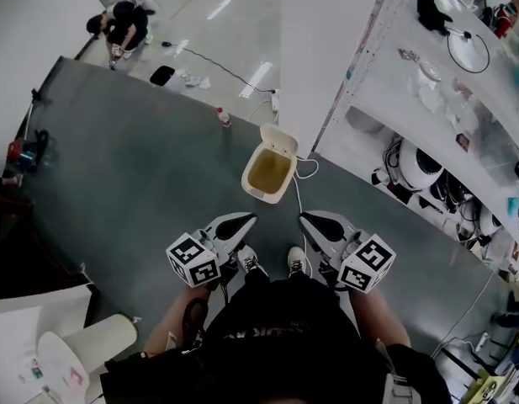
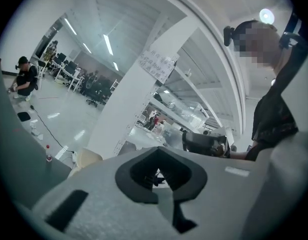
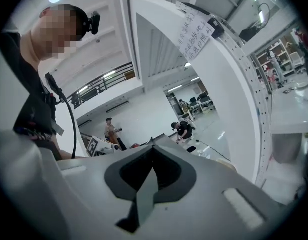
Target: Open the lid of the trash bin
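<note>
Trash bin [image 1: 261,194] open, yellowish inside

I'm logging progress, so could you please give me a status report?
Left gripper, right gripper: shut, empty. Cream plastic trash bin: lid tipped open. White cable beside it, nothing blocking.

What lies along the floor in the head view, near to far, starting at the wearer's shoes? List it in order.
shoes → trash bin, lid up → bottle → flat black object → crouching person
</note>
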A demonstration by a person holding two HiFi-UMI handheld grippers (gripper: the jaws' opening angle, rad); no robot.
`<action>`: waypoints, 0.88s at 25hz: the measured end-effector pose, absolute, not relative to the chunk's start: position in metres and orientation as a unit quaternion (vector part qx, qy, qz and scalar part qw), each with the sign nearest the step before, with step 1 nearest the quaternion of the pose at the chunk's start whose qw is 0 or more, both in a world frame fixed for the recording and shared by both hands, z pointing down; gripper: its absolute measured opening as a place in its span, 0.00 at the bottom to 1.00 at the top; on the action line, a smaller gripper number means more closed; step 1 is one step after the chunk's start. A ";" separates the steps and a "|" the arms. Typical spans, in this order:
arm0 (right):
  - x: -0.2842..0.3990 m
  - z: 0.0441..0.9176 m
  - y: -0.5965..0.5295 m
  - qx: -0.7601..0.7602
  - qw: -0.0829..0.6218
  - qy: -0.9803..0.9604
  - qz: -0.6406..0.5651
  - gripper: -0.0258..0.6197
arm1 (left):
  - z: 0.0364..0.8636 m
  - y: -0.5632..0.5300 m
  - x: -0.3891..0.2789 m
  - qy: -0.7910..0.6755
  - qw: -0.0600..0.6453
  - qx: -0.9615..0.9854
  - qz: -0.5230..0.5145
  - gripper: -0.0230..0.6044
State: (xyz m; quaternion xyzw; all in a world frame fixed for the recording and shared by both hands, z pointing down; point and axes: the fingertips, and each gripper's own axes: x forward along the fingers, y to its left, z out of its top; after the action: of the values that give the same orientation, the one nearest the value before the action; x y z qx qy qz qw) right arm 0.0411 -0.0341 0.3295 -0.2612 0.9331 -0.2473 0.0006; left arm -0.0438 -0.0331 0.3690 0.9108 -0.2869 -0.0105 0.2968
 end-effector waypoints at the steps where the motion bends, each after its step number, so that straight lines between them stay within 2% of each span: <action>1: 0.039 0.322 -0.030 -0.260 0.005 0.934 -0.245 0.05 | 0.359 -0.027 -0.043 -0.285 0.294 0.912 -0.012 0.04; 6: 0.033 0.288 -0.010 -0.247 0.017 0.938 -0.242 0.05 | 0.309 0.004 -0.033 -0.260 0.264 0.928 -0.027 0.04; 13: 0.028 0.268 0.010 -0.231 0.008 0.949 -0.213 0.05 | 0.283 0.036 -0.019 -0.224 0.175 0.959 0.011 0.04; 18: 0.020 0.268 0.016 -0.223 -0.001 0.954 -0.202 0.05 | 0.276 0.026 -0.028 -0.252 0.168 0.953 0.001 0.04; 22: 0.019 0.265 0.014 -0.225 -0.003 0.955 -0.194 0.05 | 0.268 0.014 -0.029 -0.252 0.190 0.949 -0.016 0.04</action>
State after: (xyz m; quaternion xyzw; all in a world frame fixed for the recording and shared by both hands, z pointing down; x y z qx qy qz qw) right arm 0.0189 0.0143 0.2652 -0.2248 0.9548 -0.1943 -0.0030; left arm -0.0294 0.0144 0.2679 0.9487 -0.2522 -0.0164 0.1898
